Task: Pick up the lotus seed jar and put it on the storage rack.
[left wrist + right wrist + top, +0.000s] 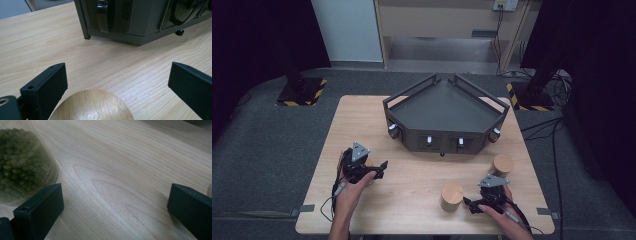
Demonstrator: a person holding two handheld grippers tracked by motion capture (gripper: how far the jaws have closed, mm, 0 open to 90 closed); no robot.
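No writing is legible; left gripper (379, 167) over a wooden lid (91, 105) and right gripper (468, 204) stand jaws wide, empty.

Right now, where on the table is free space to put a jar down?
Free: the bare wood between the left gripper and the middle jar, below the dark tray. Also the table's far-left corner beside the tray. Crowded: near the right gripper, between two jars.
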